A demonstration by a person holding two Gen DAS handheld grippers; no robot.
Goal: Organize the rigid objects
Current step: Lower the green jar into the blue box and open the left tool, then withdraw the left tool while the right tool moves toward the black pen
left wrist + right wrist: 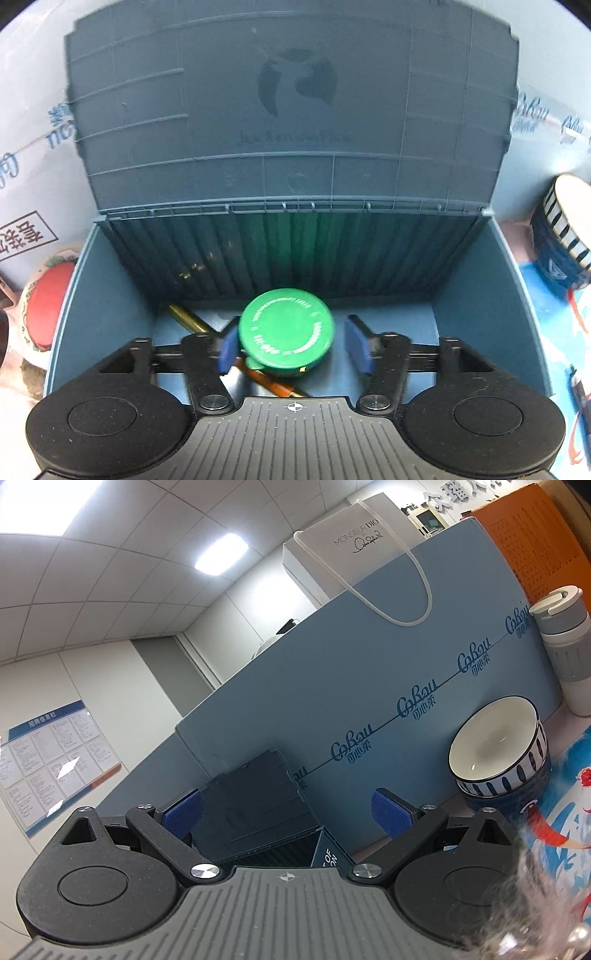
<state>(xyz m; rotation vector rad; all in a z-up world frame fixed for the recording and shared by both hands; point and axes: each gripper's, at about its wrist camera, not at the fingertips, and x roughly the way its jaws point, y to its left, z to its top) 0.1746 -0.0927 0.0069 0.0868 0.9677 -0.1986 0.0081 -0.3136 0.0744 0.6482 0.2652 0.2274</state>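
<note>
A blue storage box [107,302] stands with its lid [288,110] raised. Inside it lies a green round tin [286,332] on top of a gold and brown pen [188,317]. My left gripper [293,343] is inside the box, open, its blue pads on either side of the tin with a gap on the right. My right gripper [288,812] is open and empty, tilted upward outside the box, whose lid [255,808] shows ahead of it.
A large blue carton [369,686] stands behind the box. Stacked striped bowls [498,753] and a white-grey bottle [565,646] stand to the right. A red-lidded round container [44,306] sits left of the box. A white paper bag [343,550] rests on the carton.
</note>
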